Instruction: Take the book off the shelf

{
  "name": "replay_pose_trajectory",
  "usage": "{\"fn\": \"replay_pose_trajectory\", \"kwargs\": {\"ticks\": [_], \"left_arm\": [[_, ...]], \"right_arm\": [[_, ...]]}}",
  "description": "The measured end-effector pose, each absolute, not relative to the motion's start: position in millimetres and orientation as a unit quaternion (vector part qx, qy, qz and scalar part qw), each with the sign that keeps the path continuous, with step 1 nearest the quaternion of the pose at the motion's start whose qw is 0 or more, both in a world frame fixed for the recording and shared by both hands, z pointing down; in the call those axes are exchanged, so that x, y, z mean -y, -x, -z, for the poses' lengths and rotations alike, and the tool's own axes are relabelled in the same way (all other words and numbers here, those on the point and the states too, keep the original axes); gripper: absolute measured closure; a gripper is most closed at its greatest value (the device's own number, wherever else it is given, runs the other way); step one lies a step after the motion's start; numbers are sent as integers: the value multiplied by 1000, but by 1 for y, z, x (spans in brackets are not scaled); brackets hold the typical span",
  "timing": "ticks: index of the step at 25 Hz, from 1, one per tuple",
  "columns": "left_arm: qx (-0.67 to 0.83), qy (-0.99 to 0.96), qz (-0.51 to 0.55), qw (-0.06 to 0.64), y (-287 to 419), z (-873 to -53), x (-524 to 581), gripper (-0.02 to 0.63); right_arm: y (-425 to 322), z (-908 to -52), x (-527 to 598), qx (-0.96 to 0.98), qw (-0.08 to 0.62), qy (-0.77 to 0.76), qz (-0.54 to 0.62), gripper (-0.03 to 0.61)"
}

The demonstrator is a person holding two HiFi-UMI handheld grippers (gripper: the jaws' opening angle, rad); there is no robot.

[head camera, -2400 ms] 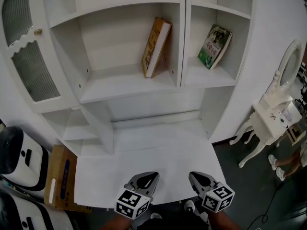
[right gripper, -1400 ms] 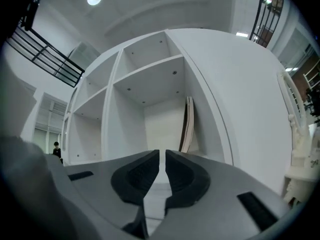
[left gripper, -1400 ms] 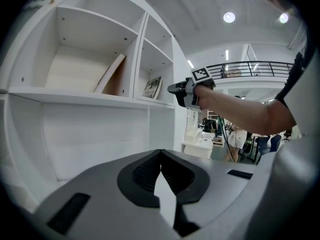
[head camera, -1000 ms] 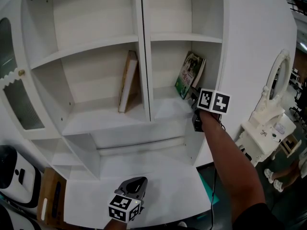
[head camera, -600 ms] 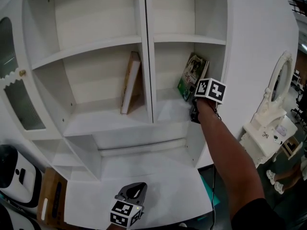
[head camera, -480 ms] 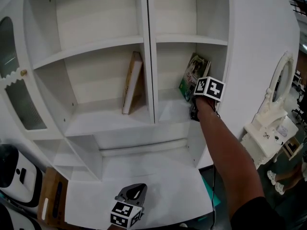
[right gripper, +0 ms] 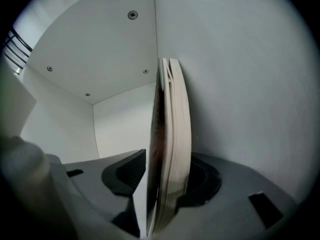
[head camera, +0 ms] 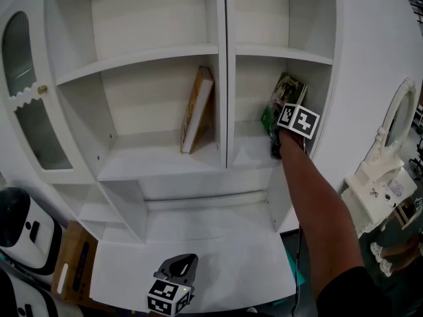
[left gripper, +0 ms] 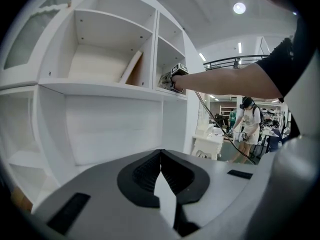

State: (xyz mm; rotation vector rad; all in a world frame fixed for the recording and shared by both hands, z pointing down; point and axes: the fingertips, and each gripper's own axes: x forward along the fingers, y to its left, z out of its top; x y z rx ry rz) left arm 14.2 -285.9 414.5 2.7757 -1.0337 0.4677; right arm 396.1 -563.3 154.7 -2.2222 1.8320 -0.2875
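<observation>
- The right hand-held gripper (right gripper: 168, 156) has its jaws apart, astride the near edge of the green book (right gripper: 172, 109), and they have just been closing.
- The book's page side lies against the right jaw. A thin gap shows on the cover side, so the pads do not pinch it.
- The green book stands on the shelf (head camera: 250, 156) in the right compartment, almost upright, its top leaning on the side wall (right gripper: 240, 84).
- To the book's left the compartment is open across to the divider (head camera: 225, 78), and the front is open too.
- The arm (head camera: 310, 203) reaches in from the front, over the right end of the worktop (head camera: 218, 243).
- A tan book (head camera: 197, 109) leans on the divider's far side, in the left compartment.
- The left hand-held gripper (left gripper: 160, 153) has its jaws together and is empty. It sits low by the worktop's front edge, well apart from the shelf.
</observation>
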Motion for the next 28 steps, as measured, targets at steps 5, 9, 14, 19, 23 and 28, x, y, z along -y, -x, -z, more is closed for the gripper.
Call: {"fn": "replay_pose_trajectory", "kwargs": {"ticks": [5, 9, 14, 19, 23, 28], "left_arm": [[347, -923, -152, 75, -14, -417, 284, 603], [344, -924, -150, 74, -15, -416, 282, 603], [339, -927, -146, 70, -15, -413, 281, 603], [334, -929, -143, 66, -13, -411, 278, 603], [326, -932, -142, 66, -13, -413, 274, 603], [314, -937, -138, 65, -18, -412, 268, 603]], "right_arm": [[-401, -156, 561, -630, 151, 752, 118, 489], [-398, -155, 558, -639, 153, 742, 133, 495], [-390, -151, 547, -652, 156, 730, 133, 497], [-378, -145, 527, -674, 166, 707, 132, 497], [-364, -142, 504, -696, 171, 685, 130, 497], [-342, -137, 468, -726, 171, 655, 120, 497]]}}
